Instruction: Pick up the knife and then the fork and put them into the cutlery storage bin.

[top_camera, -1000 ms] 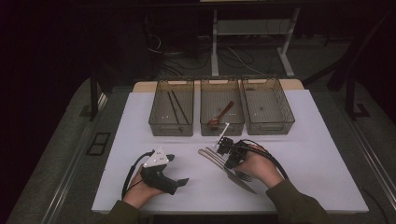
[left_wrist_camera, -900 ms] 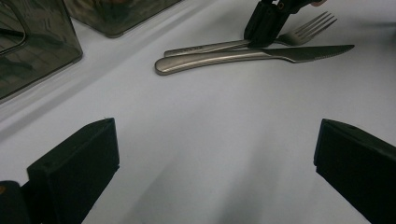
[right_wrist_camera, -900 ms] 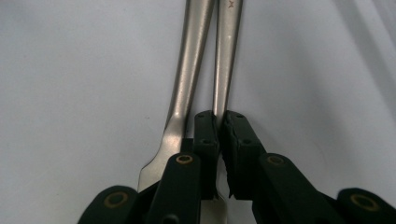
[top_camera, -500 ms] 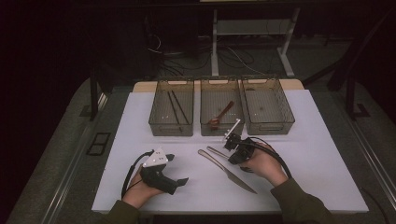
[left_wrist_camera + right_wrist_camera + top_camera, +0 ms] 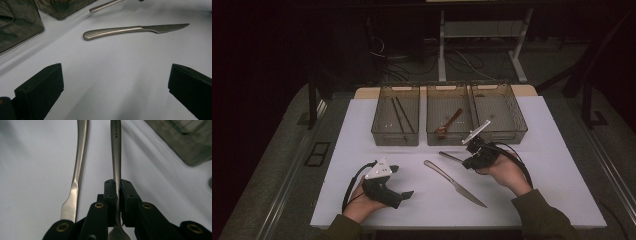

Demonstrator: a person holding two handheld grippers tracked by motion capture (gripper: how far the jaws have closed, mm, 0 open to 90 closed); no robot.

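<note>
1. Looks like a lab or test room, dark around one lit white table (image 5: 562,200).
2. Loose cables (image 5: 412,65) on the far floor by metal desk legs (image 5: 442,45).
3. Three clear bins (image 5: 395,140) in a row, far side.

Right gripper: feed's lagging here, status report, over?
Right gripper shut on metal utensil, lifted off table. Left gripper open, idle. Knife lies beside, clear.

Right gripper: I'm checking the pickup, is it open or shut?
Shut. In its own view the right gripper has both black pads pressed on the thin steel handle of a utensil; the knife lies beside it on the table.
</note>
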